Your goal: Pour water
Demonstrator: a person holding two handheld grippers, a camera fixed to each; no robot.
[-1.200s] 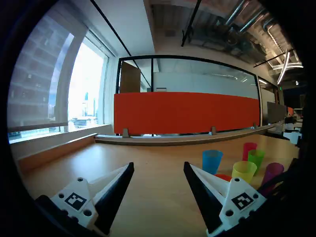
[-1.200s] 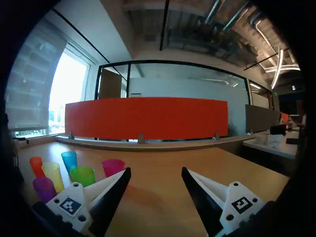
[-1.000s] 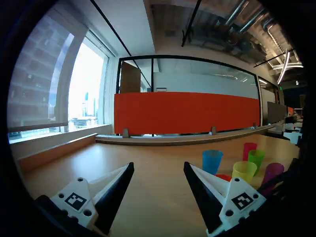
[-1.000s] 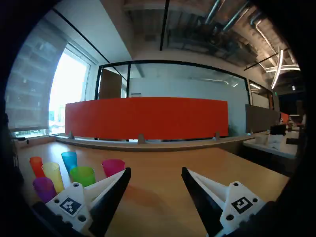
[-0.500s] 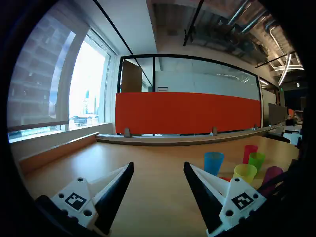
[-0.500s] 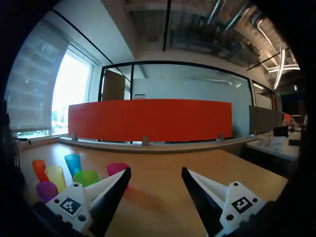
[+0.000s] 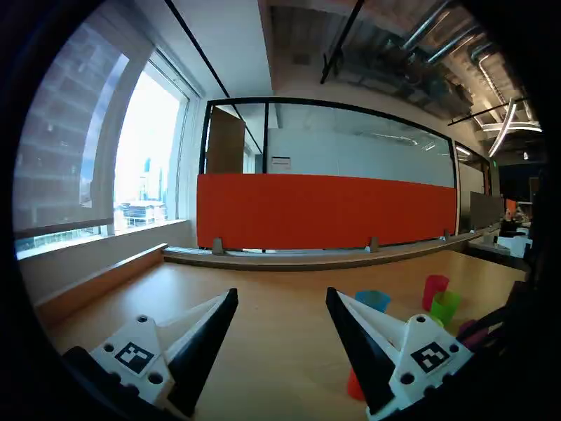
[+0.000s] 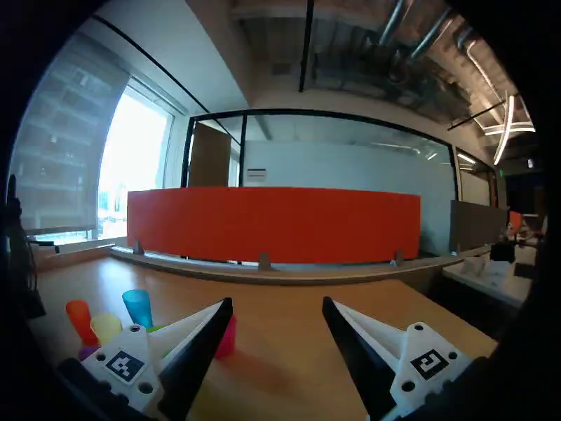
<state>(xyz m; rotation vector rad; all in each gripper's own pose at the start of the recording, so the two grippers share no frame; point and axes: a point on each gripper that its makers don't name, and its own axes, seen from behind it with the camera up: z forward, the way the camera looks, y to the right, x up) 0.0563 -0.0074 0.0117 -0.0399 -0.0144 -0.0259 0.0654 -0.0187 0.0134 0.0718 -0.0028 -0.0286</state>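
A broad light-wood tabletop [image 7: 280,351] stretches beneath and ahead of both my tongs. A long orange divider panel [image 7: 322,210] stands along its far edge, straight ahead of them. My left tongs [image 7: 280,291] are spread wide, with nothing but bare wood between the fingers. My right tongs [image 8: 277,300] are spread just as wide and grip nothing either. To the right of my left tongs, on the wood, a blue plastic cup [image 7: 372,300] peeks just over the right finger. A pink-red plastic cup [image 7: 435,290] and a lime-green plastic cup [image 7: 446,306] stand farther right. An orange plastic cup [image 7: 354,386] shows low against that finger's inner edge. To the left of my right tongs the same cups sit close together. The left finger there partly hides the pink-red one, and a pale yellow plastic cup [image 8: 106,326] stands between the orange and the blue, well left of the fingertip.
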